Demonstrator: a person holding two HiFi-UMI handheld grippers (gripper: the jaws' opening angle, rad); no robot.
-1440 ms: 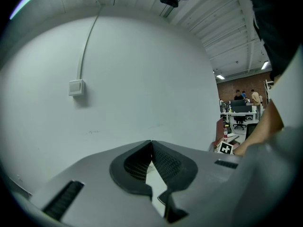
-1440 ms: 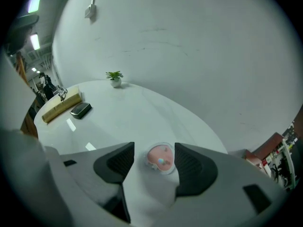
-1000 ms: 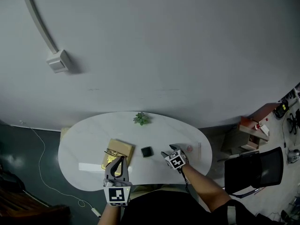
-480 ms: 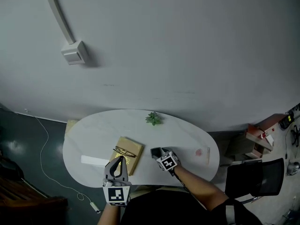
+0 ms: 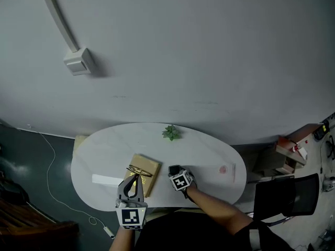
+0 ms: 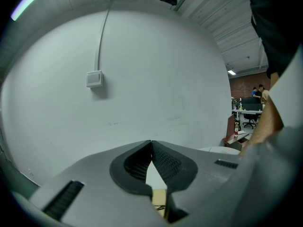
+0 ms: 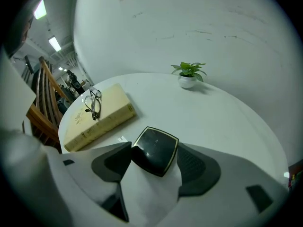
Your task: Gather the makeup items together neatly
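Note:
A black square compact (image 7: pixel 155 151) with a gold rim lies on the white table (image 5: pixel 204 150), between the jaws of my right gripper (image 7: pixel 155 149). Those jaws are opening and straddle the compact without squeezing it. In the head view the right gripper (image 5: pixel 176 172) is near the table's front edge, the compact (image 5: pixel 172 169) at its tips. A small pink item (image 5: pixel 222 169) and a pale stick (image 5: pixel 233 170) lie far to the right. My left gripper (image 5: pixel 136 178) is shut with nothing in it, its fingertips (image 6: pixel 151 143) meeting, over the near end of a tan book (image 5: pixel 146 166).
Glasses (image 5: pixel 138 170) rest on the book (image 7: pixel 97 115). A flat white box (image 5: pixel 107 180) lies left of it. A small potted plant (image 5: pixel 170 133) stands at the table's far edge by the grey wall. A black chair (image 5: pixel 285 197) stands at the right.
My right gripper has moved left across the table to the compact, which now sits between its jaws. The left gripper has stayed over the book.

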